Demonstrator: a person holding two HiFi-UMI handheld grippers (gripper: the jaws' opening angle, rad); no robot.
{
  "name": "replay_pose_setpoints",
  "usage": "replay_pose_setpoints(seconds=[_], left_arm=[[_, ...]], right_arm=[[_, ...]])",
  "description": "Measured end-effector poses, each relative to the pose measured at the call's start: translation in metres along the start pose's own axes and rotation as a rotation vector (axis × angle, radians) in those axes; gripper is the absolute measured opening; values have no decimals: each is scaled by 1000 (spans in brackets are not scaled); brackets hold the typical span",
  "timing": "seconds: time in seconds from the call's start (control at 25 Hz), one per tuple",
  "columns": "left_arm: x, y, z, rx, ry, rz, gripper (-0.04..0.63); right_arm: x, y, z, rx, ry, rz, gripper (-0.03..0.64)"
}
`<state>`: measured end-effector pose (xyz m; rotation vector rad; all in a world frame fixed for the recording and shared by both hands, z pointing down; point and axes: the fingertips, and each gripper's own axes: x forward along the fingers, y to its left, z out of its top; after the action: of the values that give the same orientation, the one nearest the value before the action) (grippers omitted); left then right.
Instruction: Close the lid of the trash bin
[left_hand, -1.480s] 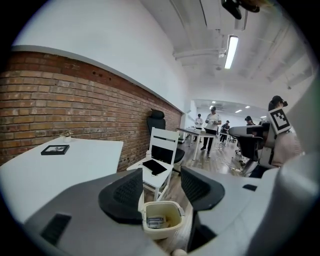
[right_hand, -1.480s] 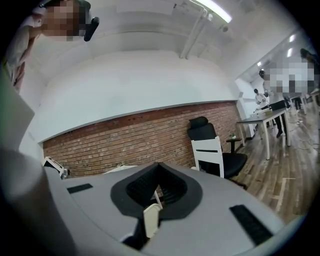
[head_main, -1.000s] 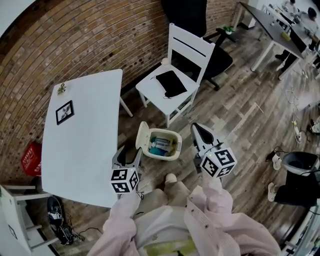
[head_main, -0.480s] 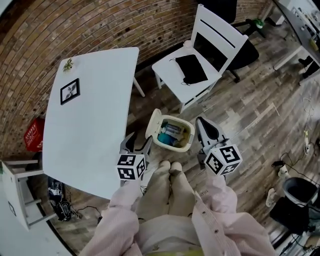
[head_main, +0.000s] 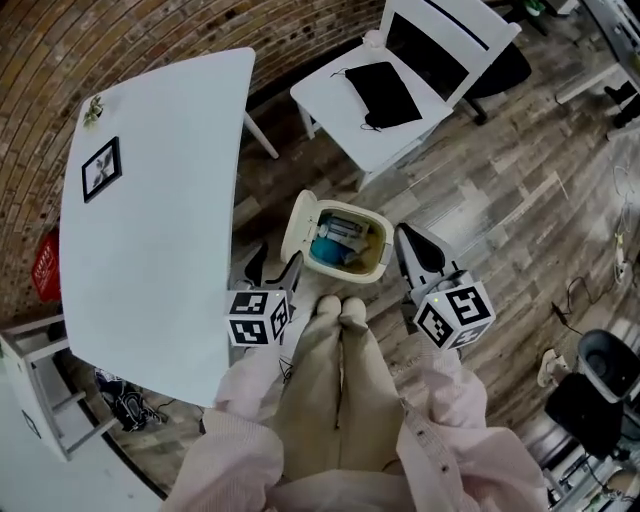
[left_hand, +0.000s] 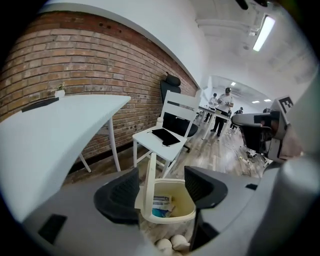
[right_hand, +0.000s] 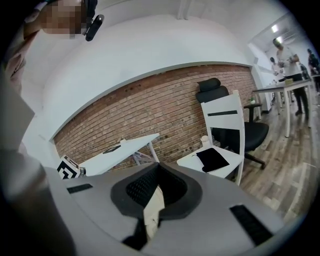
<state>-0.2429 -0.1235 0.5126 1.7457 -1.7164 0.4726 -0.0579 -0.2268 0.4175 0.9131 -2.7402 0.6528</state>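
R tool (head_main: 404, 234) by bin (head_main: 372, 273) w/ packets (head_main: 336, 240)

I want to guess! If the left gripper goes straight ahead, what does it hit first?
Probably the raised lid, though depth is unclear. The left gripper has its fingers opening, nothing between them yet.

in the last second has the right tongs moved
Yes. In the head view the right tongs has moved nearer the trash bin; its tip now almost meets the bin's right rim.

left of bin (head_main: 345, 273): table (head_main: 150, 230) edge close | right: floor (head_main: 500, 220) open | behind: chair (head_main: 405, 135)
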Motion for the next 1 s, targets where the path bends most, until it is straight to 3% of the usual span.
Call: replay_pose_setpoints(seconds=[0.36, 1.0], left_arm=[[51, 15, -35, -12, 35, 17, 281], [72, 3, -44, 35, 35, -31, 292]], right_arm=[[18, -10, -53, 141, -16, -74, 3], [4, -26, -90, 196, -29, -154, 3]])
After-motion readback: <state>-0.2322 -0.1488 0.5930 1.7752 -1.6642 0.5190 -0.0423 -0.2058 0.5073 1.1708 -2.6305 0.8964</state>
